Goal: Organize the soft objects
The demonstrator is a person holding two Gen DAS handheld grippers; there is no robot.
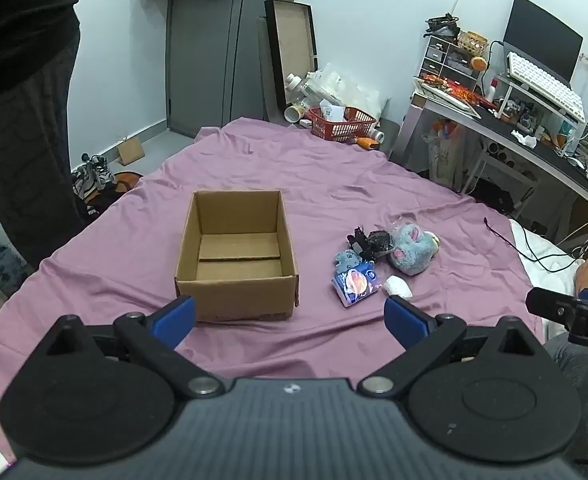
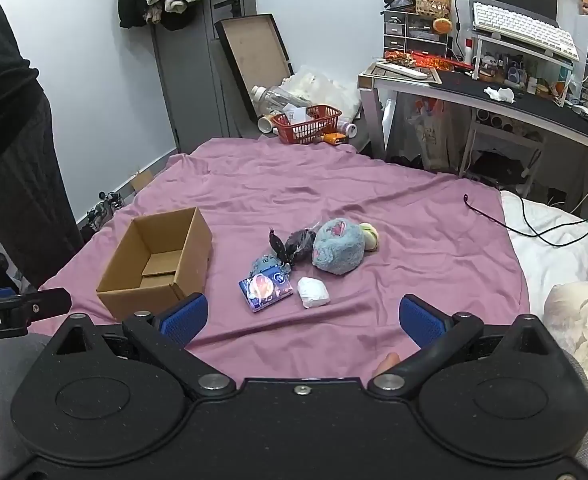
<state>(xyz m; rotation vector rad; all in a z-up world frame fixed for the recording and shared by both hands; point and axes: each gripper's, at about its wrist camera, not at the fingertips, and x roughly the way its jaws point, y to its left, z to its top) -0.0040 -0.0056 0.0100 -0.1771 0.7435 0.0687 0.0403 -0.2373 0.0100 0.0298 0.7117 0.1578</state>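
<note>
**Purple bedsheet, open box, soft items alongside**

Purple sheet (image 2: 374,208) is spread over the bed. An empty cardboard box (image 1: 236,254) is set left of a cluster: blue plush (image 2: 338,246), white bundle (image 2: 313,292), printed packet (image 2: 265,292). Left gripper (image 1: 290,314) and right gripper (image 2: 304,320) are held wide apart, nothing grasped.

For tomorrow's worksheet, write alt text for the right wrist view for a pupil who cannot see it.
An open gripper hovers over a purple sheet with an empty cardboard box at left. Beside it lie a blue plush, black bag, packet and white bundle.
</note>
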